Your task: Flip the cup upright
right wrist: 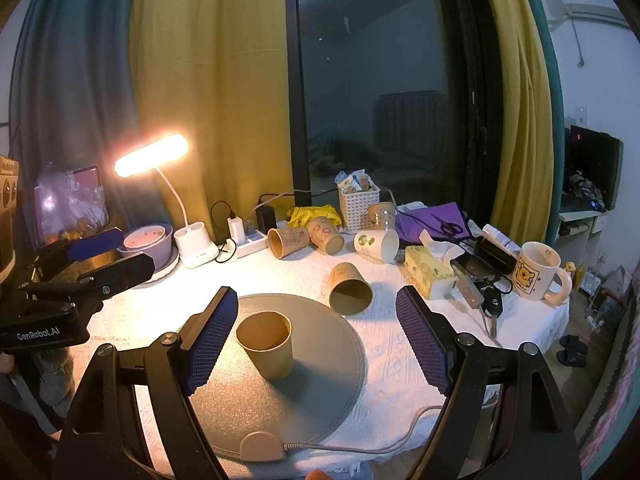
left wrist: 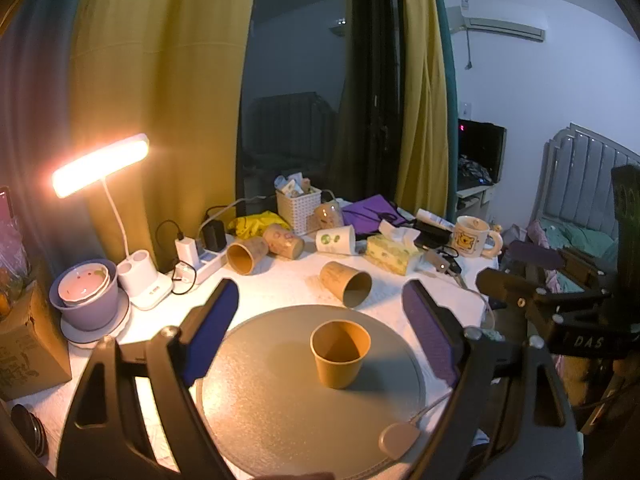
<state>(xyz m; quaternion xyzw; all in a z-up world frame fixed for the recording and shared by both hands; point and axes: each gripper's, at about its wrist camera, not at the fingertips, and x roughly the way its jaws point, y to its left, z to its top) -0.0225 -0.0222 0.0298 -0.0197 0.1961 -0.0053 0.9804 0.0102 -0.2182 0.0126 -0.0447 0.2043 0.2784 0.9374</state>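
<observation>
A brown paper cup (left wrist: 340, 354) stands upright on the round grey mat (left wrist: 280, 420); it also shows in the right wrist view (right wrist: 267, 344) on the mat (right wrist: 320, 380). My left gripper (left wrist: 324, 332) is open and empty, its blue pads either side of the cup, held back from it. My right gripper (right wrist: 316, 334) is open and empty, the cup near its left pad. Another brown cup (left wrist: 347, 283) lies on its side just beyond the mat, also in the right wrist view (right wrist: 349, 289). Several more cups lie tipped at the back (right wrist: 306, 240).
A lit desk lamp (left wrist: 100, 166), stacked bowls (left wrist: 86, 292) and a power strip (left wrist: 200, 258) are at the left. A tissue box (right wrist: 426, 272), keys (right wrist: 490, 306), a bear mug (right wrist: 536, 270) and a white basket (right wrist: 358, 200) are at the right and back. A cable puck (right wrist: 262, 446) lies by the mat's front edge.
</observation>
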